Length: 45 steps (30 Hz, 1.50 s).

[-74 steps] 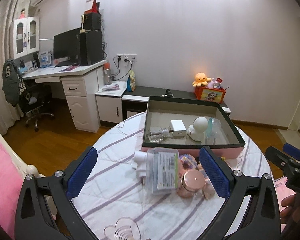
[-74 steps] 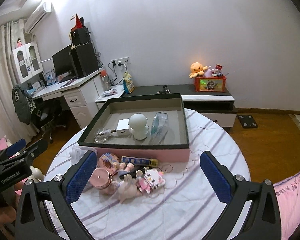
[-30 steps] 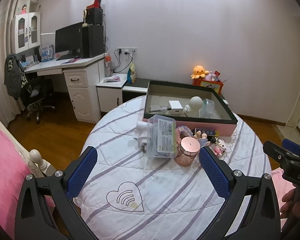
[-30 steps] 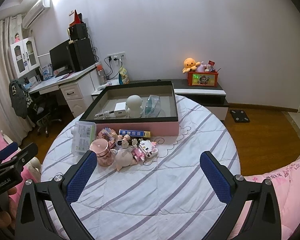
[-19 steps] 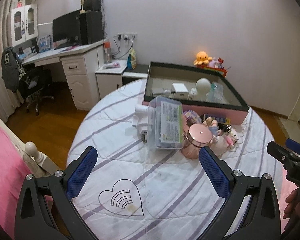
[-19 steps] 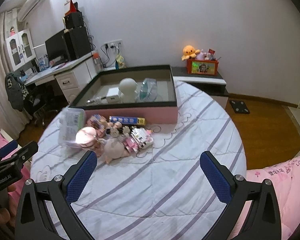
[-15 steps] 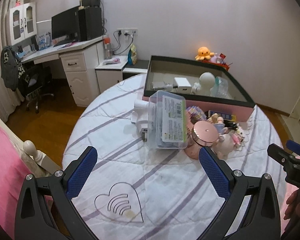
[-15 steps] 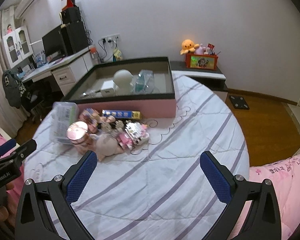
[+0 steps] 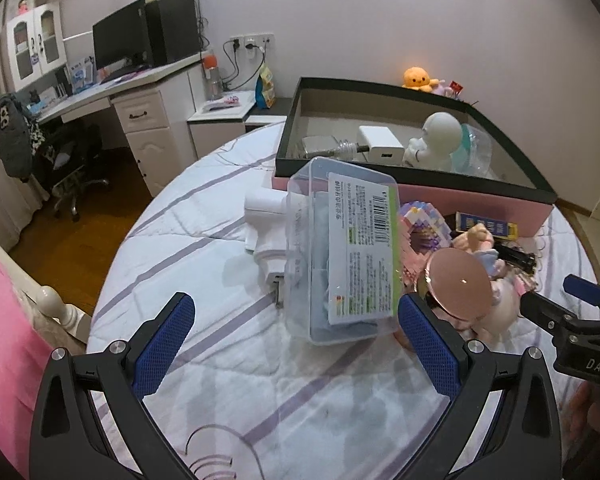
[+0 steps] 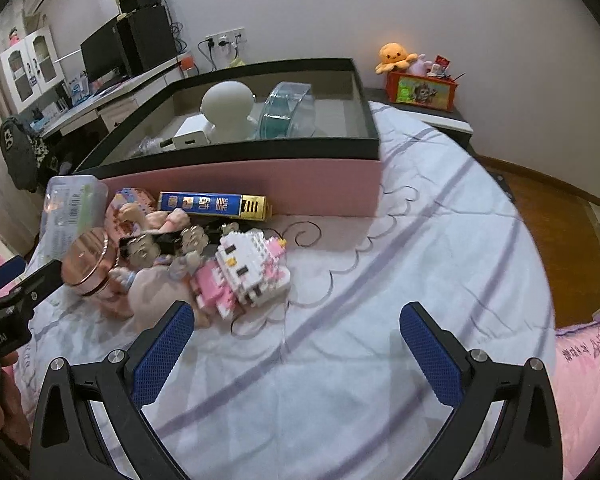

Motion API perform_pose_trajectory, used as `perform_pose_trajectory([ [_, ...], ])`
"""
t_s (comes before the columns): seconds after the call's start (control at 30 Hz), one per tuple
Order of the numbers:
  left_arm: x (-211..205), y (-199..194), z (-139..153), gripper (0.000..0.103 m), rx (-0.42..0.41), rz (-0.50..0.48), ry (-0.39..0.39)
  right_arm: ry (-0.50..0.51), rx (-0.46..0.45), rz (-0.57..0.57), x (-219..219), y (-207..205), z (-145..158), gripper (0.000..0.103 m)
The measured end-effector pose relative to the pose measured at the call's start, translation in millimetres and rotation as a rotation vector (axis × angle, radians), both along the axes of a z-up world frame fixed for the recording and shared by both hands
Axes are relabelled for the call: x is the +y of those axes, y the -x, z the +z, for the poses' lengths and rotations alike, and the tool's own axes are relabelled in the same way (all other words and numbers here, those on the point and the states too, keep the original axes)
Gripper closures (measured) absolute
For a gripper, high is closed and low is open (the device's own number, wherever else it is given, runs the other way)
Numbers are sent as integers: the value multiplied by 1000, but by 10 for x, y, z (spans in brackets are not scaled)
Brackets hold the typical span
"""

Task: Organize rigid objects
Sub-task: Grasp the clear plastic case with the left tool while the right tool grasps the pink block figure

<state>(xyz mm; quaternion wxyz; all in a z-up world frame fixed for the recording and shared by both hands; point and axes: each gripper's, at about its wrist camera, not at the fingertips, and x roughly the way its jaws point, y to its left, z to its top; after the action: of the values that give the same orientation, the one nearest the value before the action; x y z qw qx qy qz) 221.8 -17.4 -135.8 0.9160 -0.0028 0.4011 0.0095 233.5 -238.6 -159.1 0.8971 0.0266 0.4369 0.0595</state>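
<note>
Soft, even indoor light from overhead fills both fisheye views, with the pale wall (image 9: 380,20) beyond the jaws brightest near the top edge and only faint shadows on the striped tablecloth (image 10: 380,260) between them. Straight lines bow strongly toward the edges, and black vignette fills the corners. In the right wrist view the toys beside the left-hand jaw, including the rose-gold jar (image 10: 85,266), look slightly motion-blurred.

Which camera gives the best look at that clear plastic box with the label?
The left wrist view: the clear plastic box sits close and central, label readable. The right wrist view shows only part of it at the left edge.
</note>
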Motion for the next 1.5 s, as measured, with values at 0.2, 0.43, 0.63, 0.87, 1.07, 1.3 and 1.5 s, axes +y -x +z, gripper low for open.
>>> perform_pose_trajectory([
  [0.2, -73, -151, -82, 0, 7, -11, 0, -3, 12, 37, 41, -169, -86, 0],
  [0.43, -44, -185, -171, 46, 42, -52, 52, -8, 0, 90, 41, -184, -76, 9],
  [0.63, 24, -101, -153, 42, 37, -45, 50, 5, -9, 111, 126, -141, -43, 29],
  [0.87, -31, -117, -106, 49, 14, -62, 51, 42, -5, 128, 185, -215, -76, 29],
  [1.07, 21, 6, -88, 62, 9, -86, 76, 25, -11, 115, 116, -108, -43, 45],
  [1.3, -12, 111, -50, 67, 0, -103, 83, -3, -12, 93, 21, -8, -6, 45],
  [1.5, -50, 219, 4, 71, -11, -121, 93, -31, -21, 74, -61, 115, 60, 45],
])
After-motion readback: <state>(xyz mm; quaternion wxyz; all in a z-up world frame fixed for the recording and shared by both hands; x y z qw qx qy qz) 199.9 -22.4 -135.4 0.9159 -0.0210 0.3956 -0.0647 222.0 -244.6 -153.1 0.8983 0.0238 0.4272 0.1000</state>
